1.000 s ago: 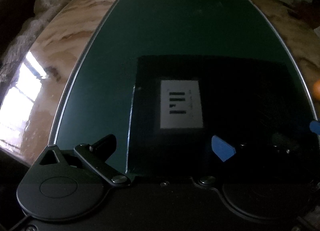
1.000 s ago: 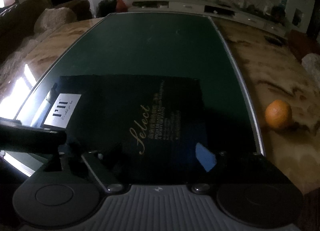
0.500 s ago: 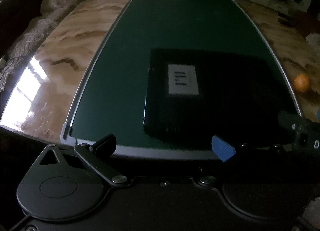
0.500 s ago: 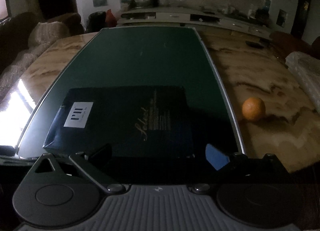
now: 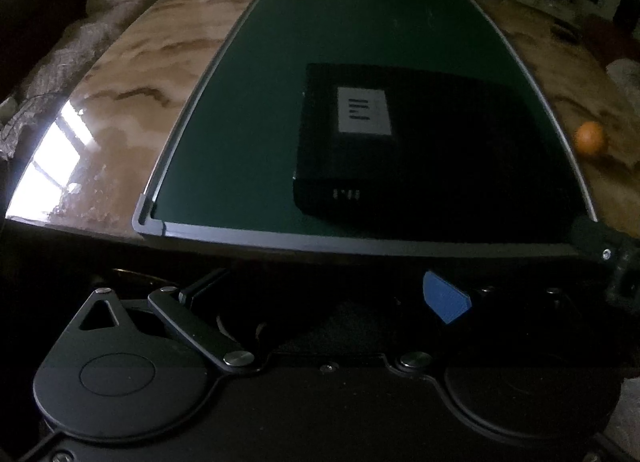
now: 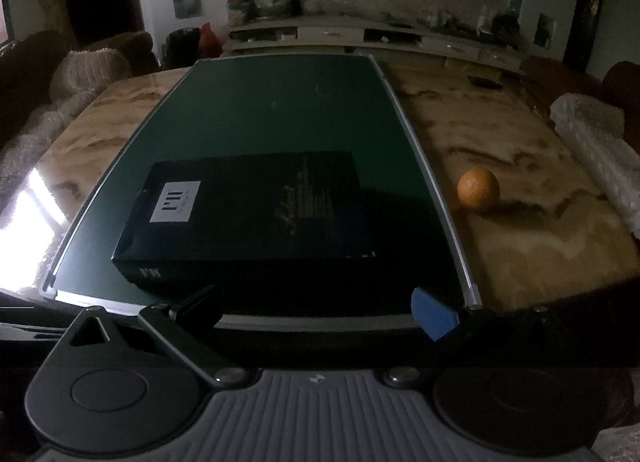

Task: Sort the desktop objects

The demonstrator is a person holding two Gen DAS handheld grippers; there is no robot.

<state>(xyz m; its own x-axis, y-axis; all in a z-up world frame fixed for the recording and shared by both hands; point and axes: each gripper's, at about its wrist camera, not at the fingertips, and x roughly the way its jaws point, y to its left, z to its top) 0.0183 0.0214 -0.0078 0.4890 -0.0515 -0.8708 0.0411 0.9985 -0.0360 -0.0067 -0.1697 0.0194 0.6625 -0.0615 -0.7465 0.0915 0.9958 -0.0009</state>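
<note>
A flat black box [image 6: 256, 214] with a white label lies on a dark green board [image 6: 276, 110] on the marble table; it also shows in the left wrist view [image 5: 420, 150] on the board [image 5: 340, 22]. An orange [image 6: 478, 189] sits on the table right of the board, and shows in the left wrist view [image 5: 589, 137]. My left gripper [image 5: 324, 294] is open and empty, back from the board's near edge. My right gripper [image 6: 316, 308] is open and empty at the board's near edge, short of the box.
A bubble-wrapped bundle [image 6: 600, 150] lies at the table's right edge. A sofa with a knitted cushion [image 6: 92, 70] stands to the left. A low cabinet [image 6: 360, 38] runs along the far wall. The marble table [image 5: 120, 102] has glare at its left.
Both grippers have drawn back from over the box toward the near edge of the board. The box stays lying on the board.
</note>
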